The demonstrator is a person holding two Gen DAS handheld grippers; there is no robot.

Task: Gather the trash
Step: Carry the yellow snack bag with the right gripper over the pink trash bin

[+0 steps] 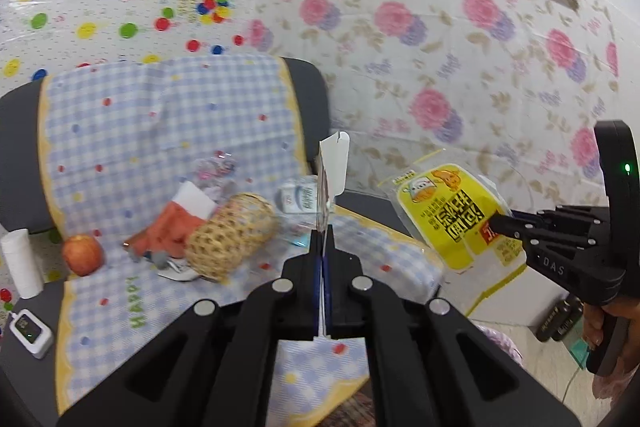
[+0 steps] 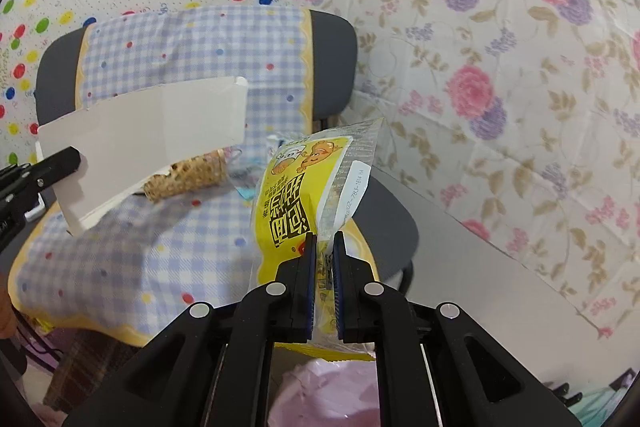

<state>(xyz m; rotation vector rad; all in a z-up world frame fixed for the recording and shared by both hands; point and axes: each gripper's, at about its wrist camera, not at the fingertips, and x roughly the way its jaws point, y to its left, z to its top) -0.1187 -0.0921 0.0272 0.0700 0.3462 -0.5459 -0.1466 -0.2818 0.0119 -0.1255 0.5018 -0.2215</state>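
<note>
My left gripper is shut on a flat white cardboard piece, seen edge-on and held above the chair seat; its broad face shows in the right wrist view. My right gripper is shut on a yellow snack wrapper, held in the air to the right of the chair; it also shows in the left wrist view. On the checked cloth lie an orange-red wrapper, a crumpled clear wrapper and a small white packet.
A woven basket lies on its side on the cloth, with an apple to its left. A white roll and a small white device sit at the seat's left edge. A pink bag is below my right gripper. Floral wall behind.
</note>
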